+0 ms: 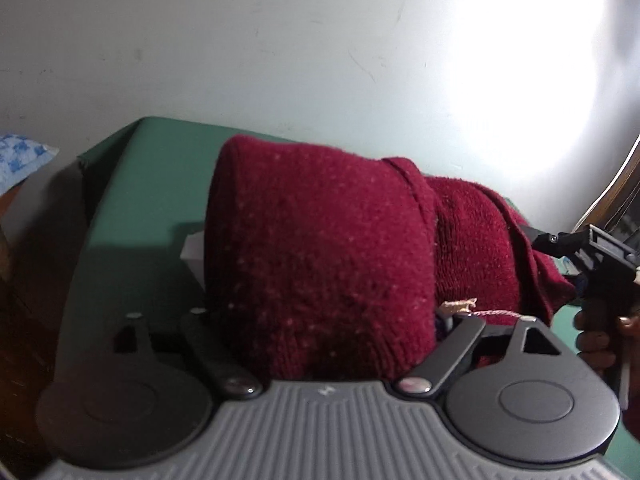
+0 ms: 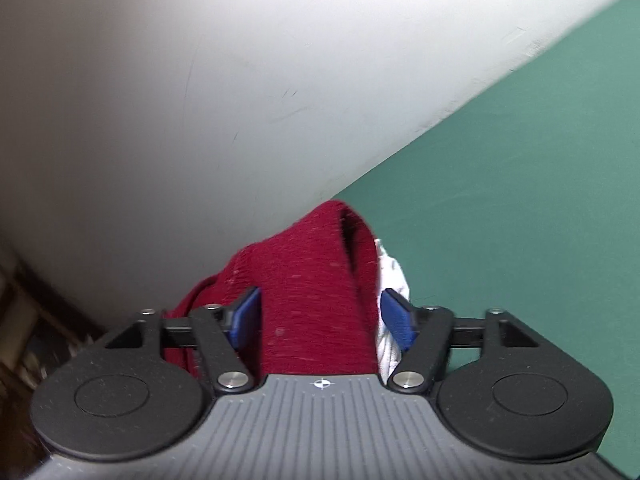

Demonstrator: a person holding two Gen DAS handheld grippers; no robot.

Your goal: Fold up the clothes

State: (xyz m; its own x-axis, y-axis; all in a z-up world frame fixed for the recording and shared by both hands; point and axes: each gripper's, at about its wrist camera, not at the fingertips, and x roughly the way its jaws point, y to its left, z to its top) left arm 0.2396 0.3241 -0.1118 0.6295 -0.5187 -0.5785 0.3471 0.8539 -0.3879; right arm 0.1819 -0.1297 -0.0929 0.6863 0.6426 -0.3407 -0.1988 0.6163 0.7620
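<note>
Green table point(image 2: 520, 200), white wall point(image 1: 240, 40), maroon sweater point(image 1: 320, 248)

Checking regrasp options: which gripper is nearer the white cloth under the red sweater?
Right. The right gripper straddles the red sweater, one pad beside the white cloth. The left gripper sits at the sweater's other end, only a white corner showing there.

A lived-in home room: scuffed white wall point(image 1: 240, 40), green-covered table point(image 2: 520, 200), patterned blue pillow point(image 1: 20, 160).
</note>
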